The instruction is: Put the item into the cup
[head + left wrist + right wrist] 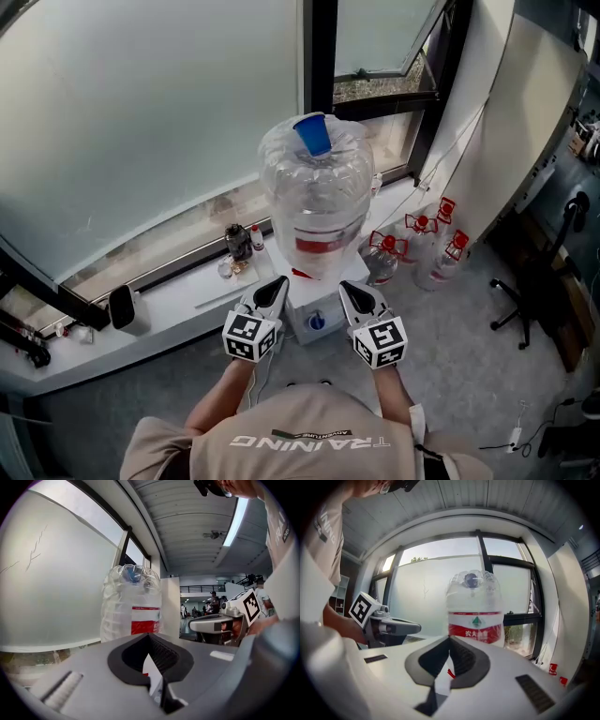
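A big clear water jug [319,202] with a red label stands on a white base [298,323] by the window. A blue cup-shaped piece [313,134] sits at its top; whether it is a cap or a cup I cannot tell. My left gripper [273,292] and right gripper [353,295] hover side by side just in front of the base, both shut and holding nothing. The left gripper view has its jaws [149,638] closed below the jug [132,604]. Jaws [450,640] meet the same way under the jug [474,609] in the right gripper view.
Small bottles [239,244] stand on the white sill [178,295] left of the jug, and a dark object [122,307] sits further left. Several empty jugs with red handles [417,246] stand on the floor at right. An office chair [530,300] is far right.
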{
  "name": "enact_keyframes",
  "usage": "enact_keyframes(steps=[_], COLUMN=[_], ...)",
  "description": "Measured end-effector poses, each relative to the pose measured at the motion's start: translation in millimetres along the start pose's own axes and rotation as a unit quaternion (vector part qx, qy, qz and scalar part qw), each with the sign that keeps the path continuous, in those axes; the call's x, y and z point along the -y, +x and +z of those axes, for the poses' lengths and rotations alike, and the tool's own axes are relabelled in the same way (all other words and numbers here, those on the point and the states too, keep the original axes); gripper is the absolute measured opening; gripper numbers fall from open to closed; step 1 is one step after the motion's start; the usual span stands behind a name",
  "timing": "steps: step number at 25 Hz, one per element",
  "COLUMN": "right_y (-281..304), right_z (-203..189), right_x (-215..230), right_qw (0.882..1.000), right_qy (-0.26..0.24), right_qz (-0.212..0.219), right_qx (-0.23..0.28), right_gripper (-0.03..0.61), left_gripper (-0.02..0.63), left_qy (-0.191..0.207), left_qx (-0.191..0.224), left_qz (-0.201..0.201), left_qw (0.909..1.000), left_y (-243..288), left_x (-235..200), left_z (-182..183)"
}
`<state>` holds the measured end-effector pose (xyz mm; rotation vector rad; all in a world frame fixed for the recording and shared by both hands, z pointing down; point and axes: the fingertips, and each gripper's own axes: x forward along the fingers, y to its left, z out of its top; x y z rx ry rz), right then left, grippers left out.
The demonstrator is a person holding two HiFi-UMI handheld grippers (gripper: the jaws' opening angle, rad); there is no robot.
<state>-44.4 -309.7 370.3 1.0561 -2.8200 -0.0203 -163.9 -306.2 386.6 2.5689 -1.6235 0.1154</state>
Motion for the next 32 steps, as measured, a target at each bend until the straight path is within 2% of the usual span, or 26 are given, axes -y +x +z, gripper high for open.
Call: enact_keyframes(steps=[4,7,12,21,26,32], right_y=[-6,-9,-10,-10,-6,5], right_z=[-2,-2,-6,-38,-34,-38], right_x=[3,5,2,-5,-1,-4], right_qw=[1.000,1.000,1.000,1.000,1.000,1.000], right_qy=[-0.018,-0.013,-0.005,0.009,-0.010,-0.023], right_qz=[-0.017,-0.019,-0.016,-0.012,-0.005,-0.001], right_qx=[0.007,0.010,0.014,-0.004,-0.002,-0.007], right_gripper=[0.011,0.011,0.011,0.011,0.011,0.011], left_gripper=[0.008,0.008,0.008,0.008,0.008,0.008], left_qy=[0.011,0.017,0.004,-0.013,-0.012,0.005], left_qx=[-0.004,-0.010,-0.017,-0.031,-0.026,-0.040], left_qz=[-0.005,-0.006,-0.006,-0.002,-0.002,-0.009], left_qw=[0.9999,0.9998,0.9998,0.9994,0.9996,0.9992], left_y=[-2,-7,-9,-10,-5,-1], left_x=[6,11,13,9,8,10], left_z=[0,-5,-14,-32,-29,-39])
